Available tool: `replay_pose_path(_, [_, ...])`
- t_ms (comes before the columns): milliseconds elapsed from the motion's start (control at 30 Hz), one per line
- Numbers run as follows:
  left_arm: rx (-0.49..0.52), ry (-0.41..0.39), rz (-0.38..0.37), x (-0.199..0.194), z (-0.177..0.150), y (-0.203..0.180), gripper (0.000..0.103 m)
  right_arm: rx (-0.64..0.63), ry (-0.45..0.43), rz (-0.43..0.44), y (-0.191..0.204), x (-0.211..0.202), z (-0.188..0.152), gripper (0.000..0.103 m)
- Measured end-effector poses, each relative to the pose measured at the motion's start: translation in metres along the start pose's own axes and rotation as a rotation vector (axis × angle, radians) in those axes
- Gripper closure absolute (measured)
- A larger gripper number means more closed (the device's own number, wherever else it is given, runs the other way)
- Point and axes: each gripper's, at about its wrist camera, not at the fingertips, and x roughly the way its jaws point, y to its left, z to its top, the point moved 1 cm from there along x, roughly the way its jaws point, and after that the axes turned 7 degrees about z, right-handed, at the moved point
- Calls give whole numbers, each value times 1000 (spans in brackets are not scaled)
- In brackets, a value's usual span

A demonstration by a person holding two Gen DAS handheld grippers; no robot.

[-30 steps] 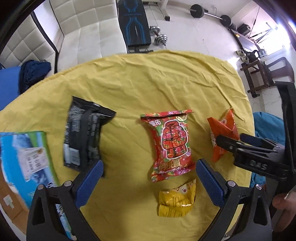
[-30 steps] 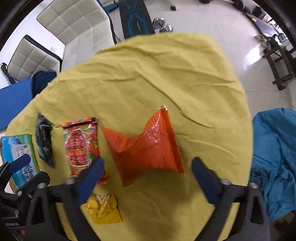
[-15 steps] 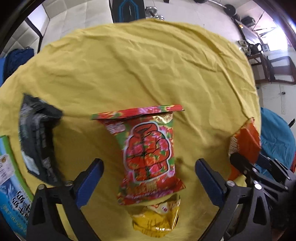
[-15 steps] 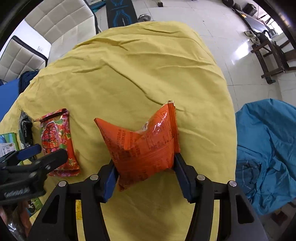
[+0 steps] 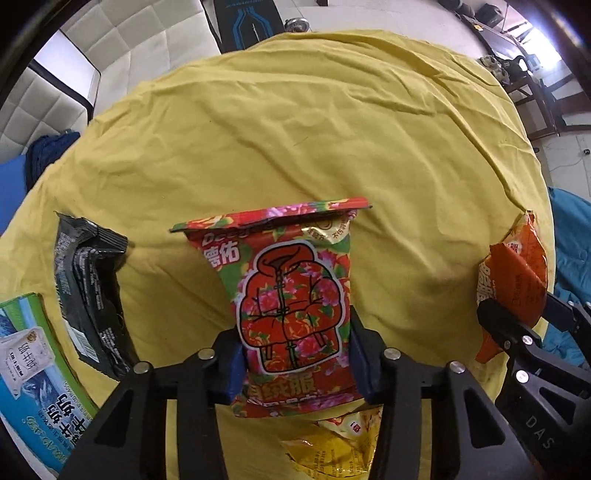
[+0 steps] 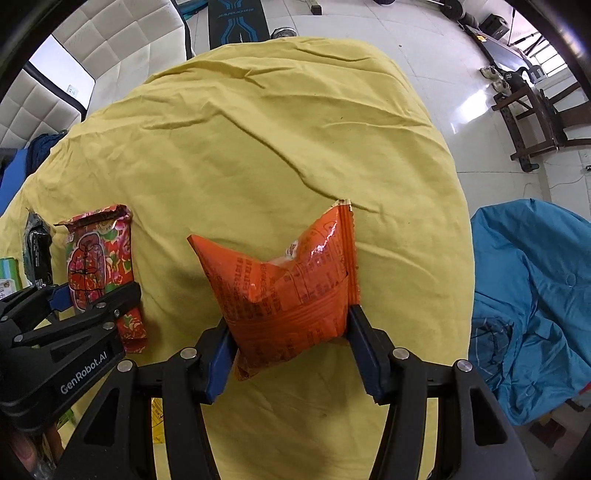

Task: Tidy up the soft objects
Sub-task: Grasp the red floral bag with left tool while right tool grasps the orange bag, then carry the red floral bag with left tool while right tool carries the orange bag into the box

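Observation:
My left gripper (image 5: 295,363) is shut on the lower half of a red floral packet (image 5: 288,295) that lies on the yellow cloth (image 5: 295,129). My right gripper (image 6: 291,354) is shut on an orange snack bag (image 6: 284,291), squeezing its lower part. The left gripper also shows in the right wrist view (image 6: 92,299) on the floral packet (image 6: 96,258). The orange bag (image 5: 517,273) and the right gripper (image 5: 513,325) show at the right edge of the left wrist view. A yellow packet (image 5: 332,443) lies under the left gripper. A black packet (image 5: 88,288) lies to the left.
A blue-green box (image 5: 33,387) sits at the cloth's left edge. A blue fabric heap (image 6: 528,302) lies off the table to the right. A white padded sofa (image 6: 110,55) and gym gear (image 6: 236,18) stand beyond the far edge.
My left gripper moved in over the floral packet and shut on it. My right gripper shut on the orange bag half a second ago and still holds it.

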Motion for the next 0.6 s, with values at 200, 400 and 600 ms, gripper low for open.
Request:
replay_pose_path(200, [23,-62,23,-20,-19,-9,61,5,-15,1,2,-4,1,46])
replay_pose_path(400, [0,-143,-9,-56,-44,-5,61,7,-45,19,2,-23,-12,47])
replay_pose_path(600, [-18,-230,-33,-98,-76,10,61,7,-78,52,4,-51,-35,47])
